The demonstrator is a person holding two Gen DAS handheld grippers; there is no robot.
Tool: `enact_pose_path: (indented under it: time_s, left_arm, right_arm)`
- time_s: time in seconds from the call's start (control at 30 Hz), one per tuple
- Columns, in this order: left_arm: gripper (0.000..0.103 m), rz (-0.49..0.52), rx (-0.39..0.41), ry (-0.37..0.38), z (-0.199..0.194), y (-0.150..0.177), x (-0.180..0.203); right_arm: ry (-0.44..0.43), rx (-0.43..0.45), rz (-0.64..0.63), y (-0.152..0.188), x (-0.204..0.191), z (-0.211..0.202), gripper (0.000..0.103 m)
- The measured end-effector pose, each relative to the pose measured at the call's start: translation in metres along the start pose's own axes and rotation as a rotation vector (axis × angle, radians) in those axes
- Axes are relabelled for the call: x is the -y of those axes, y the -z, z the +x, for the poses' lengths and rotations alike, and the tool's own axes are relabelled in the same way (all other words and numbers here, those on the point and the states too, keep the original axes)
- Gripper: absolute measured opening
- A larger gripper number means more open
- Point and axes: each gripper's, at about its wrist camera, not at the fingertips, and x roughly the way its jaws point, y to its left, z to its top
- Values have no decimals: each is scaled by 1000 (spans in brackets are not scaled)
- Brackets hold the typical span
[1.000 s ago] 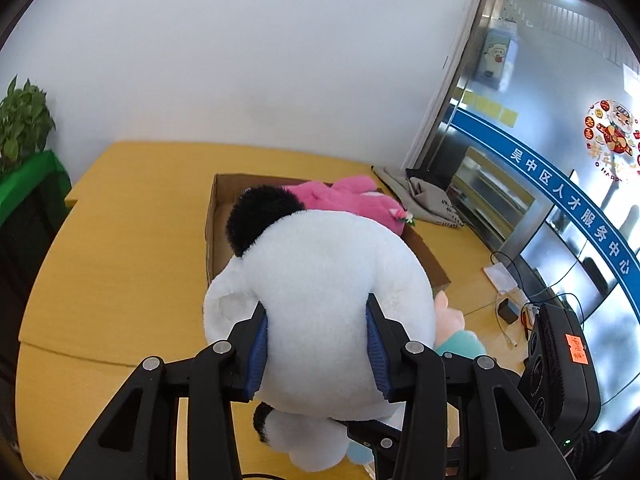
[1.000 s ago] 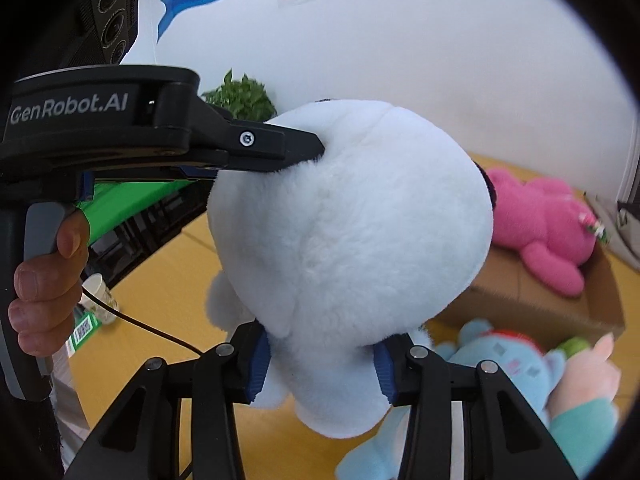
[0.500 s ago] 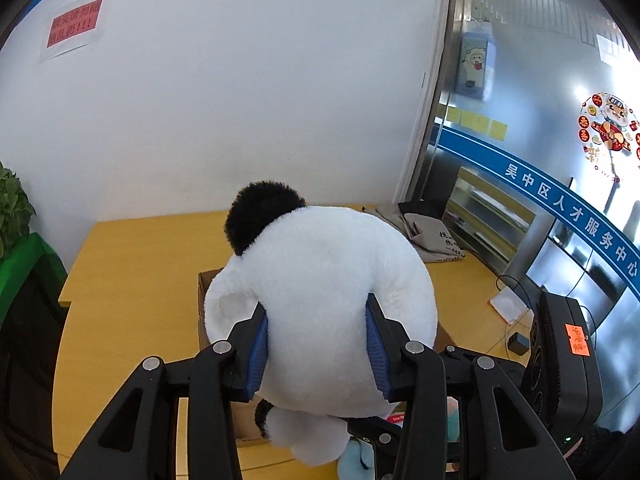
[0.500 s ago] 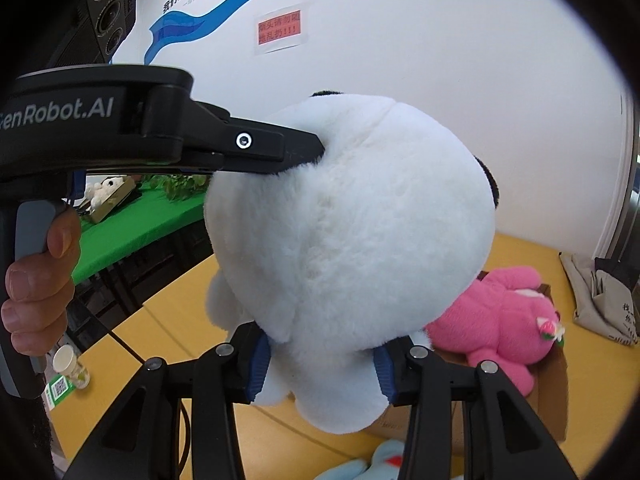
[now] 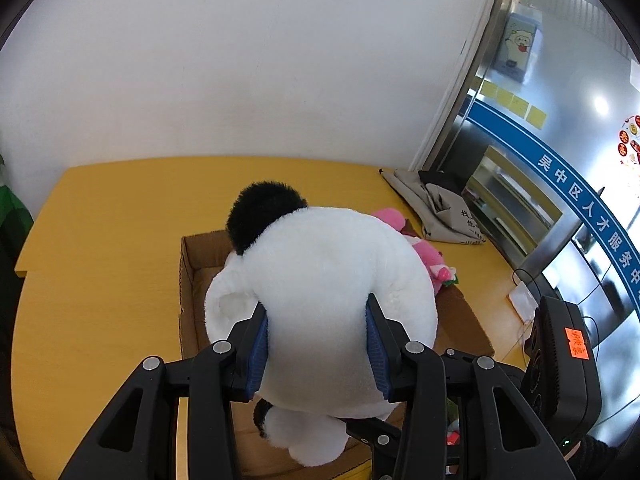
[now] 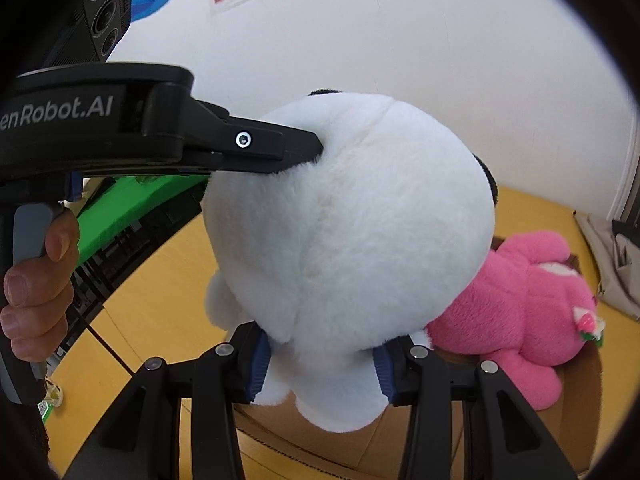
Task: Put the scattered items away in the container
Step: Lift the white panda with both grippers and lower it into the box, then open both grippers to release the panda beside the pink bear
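Carrying: the white plush toy (image 5: 320, 300) hangs between both tools, clear of the table, filling the middle of each wrist view.
Left gripper (image 5: 316, 344): blue pads sunk into the plush's flanks at lower centre of the left wrist view, pinching it, jaws part-way apart around its bulk.
Right gripper (image 6: 320, 360): pads pressed into the toy's underside at lower centre of the right wrist view, likewise clamped on it.
Container: the cardboard box (image 5: 188, 280) sits directly behind and below the plush in the left wrist view, its left wall and a strip of bare floor showing at centre left.
Already inside: a pink plush (image 6: 528, 312) fills the box's right part, at centre right of the right wrist view, just beside the white one.
Key relation: the free room lies to the frame's left of the pink toy, under the white plush's black ear (image 5: 264, 216).
Judgement: lowering looks like the next call, with both tools equally near the box.
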Motion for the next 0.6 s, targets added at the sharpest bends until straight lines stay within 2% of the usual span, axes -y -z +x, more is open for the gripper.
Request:
enact_pose_path:
  time_s: [0.27, 0.47, 0.53, 0.6]
  left_arm:
    - [46, -82, -96, -32, 60, 23, -34]
    - [49, -99, -140, -39, 72, 43, -48]
    - [53, -100, -145, -61, 72, 48, -49]
    - [56, -101, -149, -97, 73, 50, -52]
  right_arm:
    - [-34, -163, 48, 16, 8, 69, 42]
    - [-49, -268, 74, 30, 2, 100, 45]
    - [-49, -292, 80, 34, -2, 104, 47]
    - [-41, -311, 74, 35, -8, 107, 54]
